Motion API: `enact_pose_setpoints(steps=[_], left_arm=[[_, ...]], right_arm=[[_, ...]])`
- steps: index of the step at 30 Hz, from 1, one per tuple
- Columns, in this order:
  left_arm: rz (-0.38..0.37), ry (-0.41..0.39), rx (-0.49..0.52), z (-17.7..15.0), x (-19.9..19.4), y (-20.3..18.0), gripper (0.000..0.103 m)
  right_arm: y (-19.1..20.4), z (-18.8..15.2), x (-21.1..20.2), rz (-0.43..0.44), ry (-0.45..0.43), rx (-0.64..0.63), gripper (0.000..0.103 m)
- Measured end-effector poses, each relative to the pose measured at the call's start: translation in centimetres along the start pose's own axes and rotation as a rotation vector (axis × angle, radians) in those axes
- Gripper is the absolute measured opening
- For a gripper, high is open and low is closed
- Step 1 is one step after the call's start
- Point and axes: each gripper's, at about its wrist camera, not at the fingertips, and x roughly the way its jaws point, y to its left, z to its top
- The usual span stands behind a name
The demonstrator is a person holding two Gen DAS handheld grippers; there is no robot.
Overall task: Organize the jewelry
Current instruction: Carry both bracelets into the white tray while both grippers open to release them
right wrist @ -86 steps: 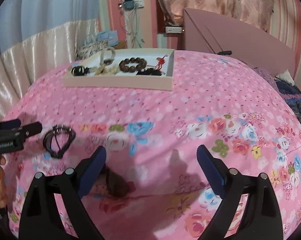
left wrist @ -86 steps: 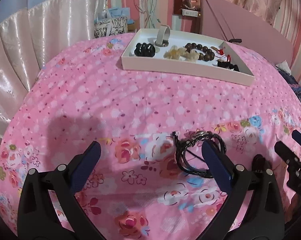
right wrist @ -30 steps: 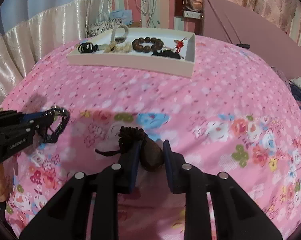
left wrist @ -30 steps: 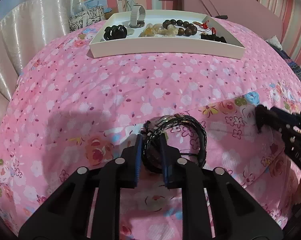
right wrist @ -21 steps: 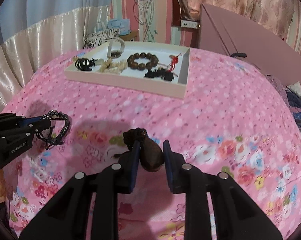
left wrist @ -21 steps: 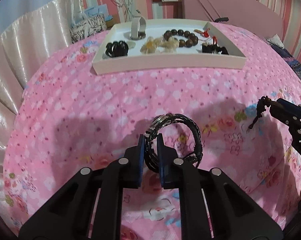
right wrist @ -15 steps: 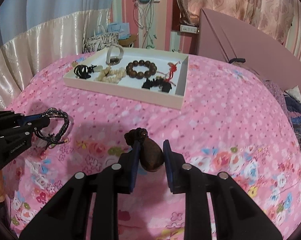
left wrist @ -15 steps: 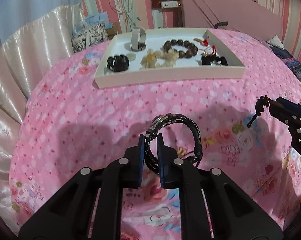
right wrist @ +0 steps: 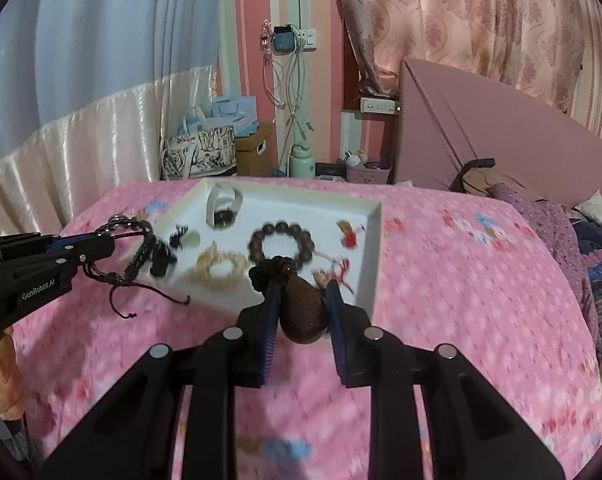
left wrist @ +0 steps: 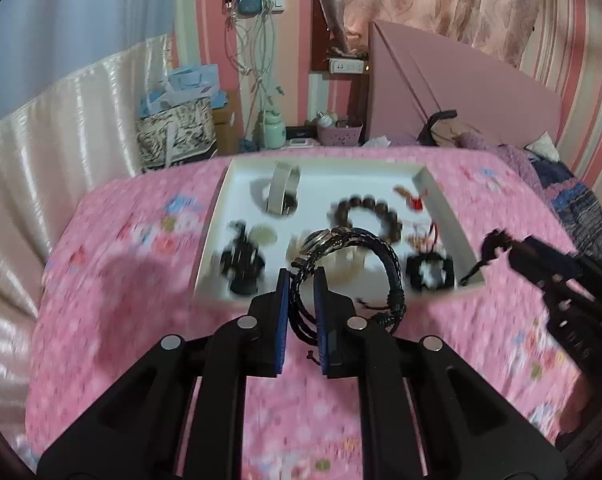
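My left gripper is shut on a black braided cord bracelet, held in the air just before the near edge of the white tray. It also shows in the right wrist view at the left. My right gripper is shut on a dark brown teardrop pendant with a knotted cord, lifted near the tray's front edge. In the tray lie a brown bead bracelet, a pale bead bracelet, a white cuff, black pieces and red-tasselled charms.
The tray rests on a pink floral bedspread. A pink headboard stands at the right, cream curtains at the left. Bags, a box and bottles sit on the floor behind the bed. Clothes lie at the far right.
Both grippers closed on their pieces, lifted them off the bedspread and moved forward toward the tray, which now looks much nearer. The view is motion-blurred.
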Motion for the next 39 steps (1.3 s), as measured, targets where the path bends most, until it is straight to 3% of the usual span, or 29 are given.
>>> enact_pose_setpoints(steps=[5, 16, 25, 39], left_arm=[[-0.044, 0.02, -0.047, 2.1, 3.4, 0.9, 0.01], [0.016, 0.182, -0.058, -0.7, 12.6, 1.6, 0.01], [0.06, 0.229, 0.009, -1.8, 14.5, 0.2, 0.01], [0.065, 0.224, -0.023, -1.7, 14.4, 0.7, 0.013]], right_arm=[[0.6, 1.9, 4.6, 0.024, 0.045, 0.041, 0.024], [0.8, -0.9, 12.0, 0.079, 0.17, 0.072, 0.024], [1.1, -1.8, 14.6, 0.07, 0.235, 0.06, 0.024], [1.8, -1.9, 15.4, 0.037, 0.242, -0.008, 0.025]])
